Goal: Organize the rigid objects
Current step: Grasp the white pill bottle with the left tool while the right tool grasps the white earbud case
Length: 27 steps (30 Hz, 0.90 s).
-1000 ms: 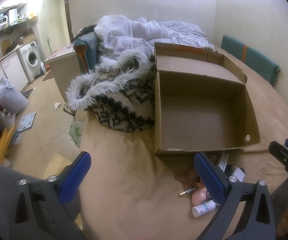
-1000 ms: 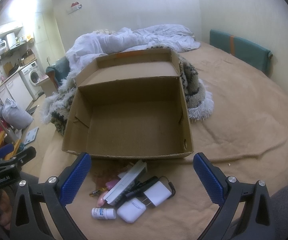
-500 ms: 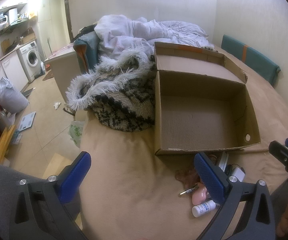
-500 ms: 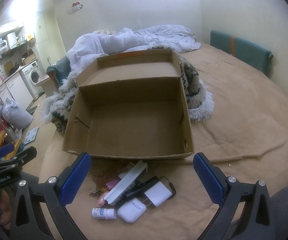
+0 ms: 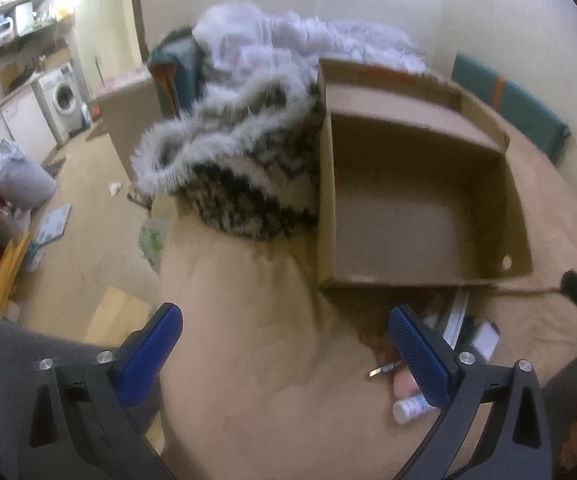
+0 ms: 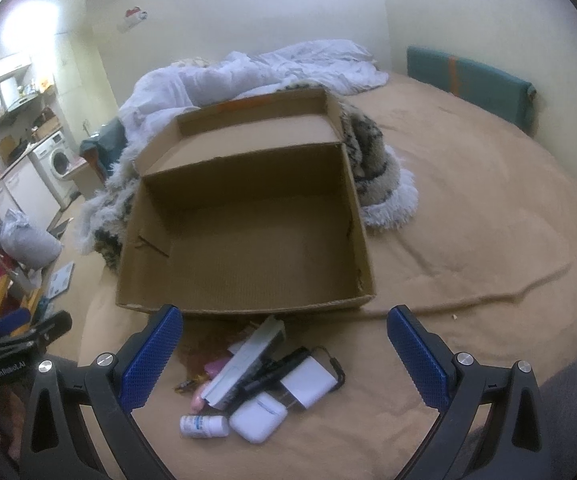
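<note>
Both my grippers, left [image 5: 284, 344] and right [image 6: 284, 344], gape wide, holding nothing. Long grey bar [image 6: 244, 362], maybe a box, slants toward the cardboard box [image 6: 244, 308].

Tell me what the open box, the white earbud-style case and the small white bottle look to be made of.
Box: corrugated cardboard, matte brown; ribbed floor and raw cut edges show it.
White case: likely hard plastic, smooth with a slight sheen, rounded corners and a lid seam.
Small bottle: probably plastic, white with a blue printed label; too small to be sure.
</note>
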Motion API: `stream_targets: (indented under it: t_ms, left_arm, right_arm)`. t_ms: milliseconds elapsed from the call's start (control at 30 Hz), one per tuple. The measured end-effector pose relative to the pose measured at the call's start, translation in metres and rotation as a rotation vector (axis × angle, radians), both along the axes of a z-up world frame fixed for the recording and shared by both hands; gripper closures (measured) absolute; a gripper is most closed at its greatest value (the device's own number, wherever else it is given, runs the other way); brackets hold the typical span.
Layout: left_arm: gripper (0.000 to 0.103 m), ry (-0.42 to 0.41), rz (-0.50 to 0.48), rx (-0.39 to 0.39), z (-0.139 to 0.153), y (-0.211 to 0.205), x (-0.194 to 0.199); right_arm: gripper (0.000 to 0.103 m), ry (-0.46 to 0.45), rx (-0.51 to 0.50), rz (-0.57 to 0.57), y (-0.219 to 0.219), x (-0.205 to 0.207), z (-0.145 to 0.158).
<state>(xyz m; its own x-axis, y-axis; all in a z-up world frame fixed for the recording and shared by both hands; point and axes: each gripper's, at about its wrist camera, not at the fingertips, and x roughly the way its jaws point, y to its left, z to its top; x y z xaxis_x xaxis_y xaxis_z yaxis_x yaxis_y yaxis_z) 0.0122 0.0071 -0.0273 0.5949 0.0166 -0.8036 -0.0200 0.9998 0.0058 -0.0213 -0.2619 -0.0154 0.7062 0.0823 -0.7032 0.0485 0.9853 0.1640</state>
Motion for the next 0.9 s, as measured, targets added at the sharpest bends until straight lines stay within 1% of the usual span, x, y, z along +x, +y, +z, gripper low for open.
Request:
stream_targets:
  t_ms: [33,67,100,233,300,367,433,467,500,633,667,700,733,800,833,900]
  left_arm:
    - [0.000,0.040,0.002,0.009,-0.007,-0.002,0.002]
    - [0.000,0.081,0.003,-0.004,-0.013,-0.004,0.002]
    - [0.000,0.110,0.002,-0.025,-0.019,-0.006,0.002]
    - [0.000,0.287,-0.028,-0.128,-0.050,-0.035,-0.004]
    - [0.001,0.343,-0.040,-0.152,-0.063,-0.052,-0.006]
    - [0.001,0.383,-0.055,-0.162,-0.077,-0.068,-0.008]
    - [0.003,0.410,-0.067,-0.143,-0.089,-0.083,-0.007]
    - [0.008,0.422,-0.070,-0.134,-0.093,-0.088,-0.007]
    - [0.011,0.432,-0.075,-0.131,-0.098,-0.094,-0.006]
    - [0.012,0.446,-0.096,-0.097,-0.111,-0.110,-0.007]
    - [0.014,0.446,-0.102,-0.099,-0.112,-0.111,-0.007]
    - [0.023,0.444,-0.104,-0.098,-0.115,-0.112,-0.007]
    - [0.029,0.451,-0.101,-0.095,-0.118,-0.111,-0.006]
    - [0.051,0.463,-0.103,-0.134,-0.124,-0.110,-0.005]
    - [0.054,0.468,-0.105,-0.144,-0.125,-0.108,-0.005]
    - [0.055,0.465,-0.106,-0.151,-0.126,-0.106,-0.005]
  right_arm:
    - [0.000,0.007,0.000,-0.006,-0.003,0.000,0.000]
    - [0.000,0.015,0.000,-0.013,-0.005,0.000,-0.001]
    - [0.000,0.022,0.004,-0.022,-0.007,0.001,-0.003]
    - [0.000,0.063,0.026,-0.050,-0.018,0.003,-0.009]
    - [0.000,0.084,0.043,-0.061,-0.023,0.005,-0.012]
    - [0.000,0.099,0.064,-0.069,-0.028,0.006,-0.015]
    - [0.000,0.115,0.085,-0.073,-0.031,0.007,-0.018]
    - [0.000,0.121,0.090,-0.074,-0.031,0.007,-0.018]
    - [0.000,0.124,0.093,-0.074,-0.032,0.007,-0.018]
    - [0.000,0.123,0.113,-0.066,-0.034,0.007,-0.017]
    - [0.000,0.125,0.118,-0.066,-0.035,0.007,-0.017]
    - [0.000,0.129,0.124,-0.067,-0.036,0.007,-0.018]
    - [0.000,0.132,0.128,-0.069,-0.037,0.008,-0.018]
    - [0.000,0.134,0.131,-0.071,-0.037,0.009,-0.019]
    - [0.000,0.134,0.131,-0.070,-0.037,0.009,-0.019]
    - [0.000,0.138,0.134,-0.067,-0.038,0.009,-0.020]
